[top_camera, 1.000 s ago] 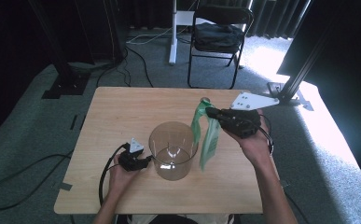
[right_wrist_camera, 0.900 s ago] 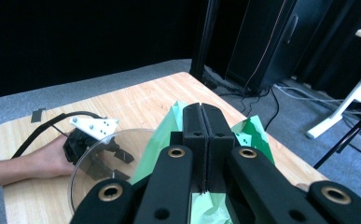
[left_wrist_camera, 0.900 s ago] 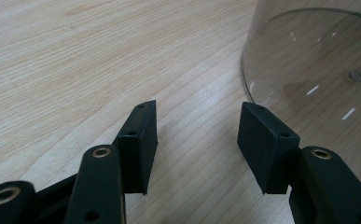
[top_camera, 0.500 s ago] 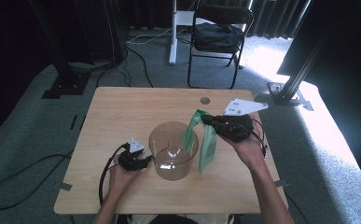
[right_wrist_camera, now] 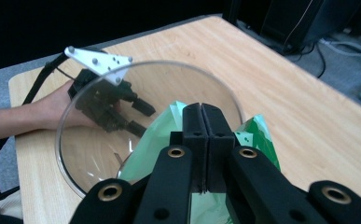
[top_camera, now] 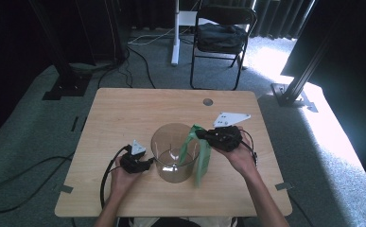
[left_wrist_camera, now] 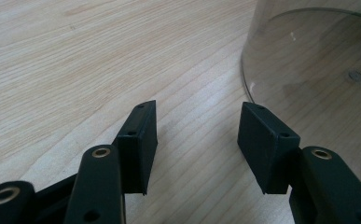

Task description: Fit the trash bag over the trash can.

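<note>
green bag (top_camera: 200, 150) hanging long-axis down, at the clear container's (top_camera: 173, 153) right rim.
right gripper (top_camera: 204, 135) reaches left, level, jaws clamped on the bag's top; left gripper (top_camera: 148, 163) rests on the bench (top_camera: 124, 113), jaws wide, beside the container.

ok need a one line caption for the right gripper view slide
Right gripper shut on a green plastic bag at the rim of a clear round container; left gripper open beyond it.

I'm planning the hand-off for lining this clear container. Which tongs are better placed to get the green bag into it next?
The right tongs, I'd judge: they are shut on the green bag, held at the clear container rim. The left tongs stand open beside the container's base, gripping nothing.
</note>
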Demonstrator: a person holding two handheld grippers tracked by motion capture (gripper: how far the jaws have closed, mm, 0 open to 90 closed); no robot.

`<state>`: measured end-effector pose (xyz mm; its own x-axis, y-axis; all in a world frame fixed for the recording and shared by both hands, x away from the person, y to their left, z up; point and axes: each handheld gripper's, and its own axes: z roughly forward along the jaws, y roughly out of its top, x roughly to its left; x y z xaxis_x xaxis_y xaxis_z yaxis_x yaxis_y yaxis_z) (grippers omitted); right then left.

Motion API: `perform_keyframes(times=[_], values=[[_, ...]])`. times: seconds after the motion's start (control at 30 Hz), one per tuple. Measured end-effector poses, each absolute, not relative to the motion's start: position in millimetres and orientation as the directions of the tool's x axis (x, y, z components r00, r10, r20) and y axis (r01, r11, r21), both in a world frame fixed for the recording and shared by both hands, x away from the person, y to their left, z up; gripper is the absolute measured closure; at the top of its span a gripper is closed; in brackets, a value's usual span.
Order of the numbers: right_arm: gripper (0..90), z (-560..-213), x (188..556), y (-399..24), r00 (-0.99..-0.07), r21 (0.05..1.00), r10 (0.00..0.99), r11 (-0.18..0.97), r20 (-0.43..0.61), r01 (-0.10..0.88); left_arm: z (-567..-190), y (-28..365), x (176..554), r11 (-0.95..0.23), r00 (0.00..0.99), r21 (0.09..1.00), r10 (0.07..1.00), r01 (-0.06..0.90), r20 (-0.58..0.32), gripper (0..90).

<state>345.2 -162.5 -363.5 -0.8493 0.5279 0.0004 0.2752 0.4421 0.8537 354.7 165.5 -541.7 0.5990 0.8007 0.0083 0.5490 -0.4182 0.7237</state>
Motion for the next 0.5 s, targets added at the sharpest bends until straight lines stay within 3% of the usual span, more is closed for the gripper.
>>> perform_keyframes(times=[0.33, 0.5], values=[[88.8, -386, 348, -151, -0.866, 0.830, 0.497, 0.462, 0.050, 0.313, -542, 165, 355, -0.418, 0.599, 0.724, 0.801, 0.549, 0.008, 47.7], [83.1, -391, 349, -149, -0.867, 0.826, 0.495, 0.465, 0.056, 0.319, -542, 165, 355, -0.418, 0.599, 0.724, 0.801, 0.548, 0.008, 47.6]])
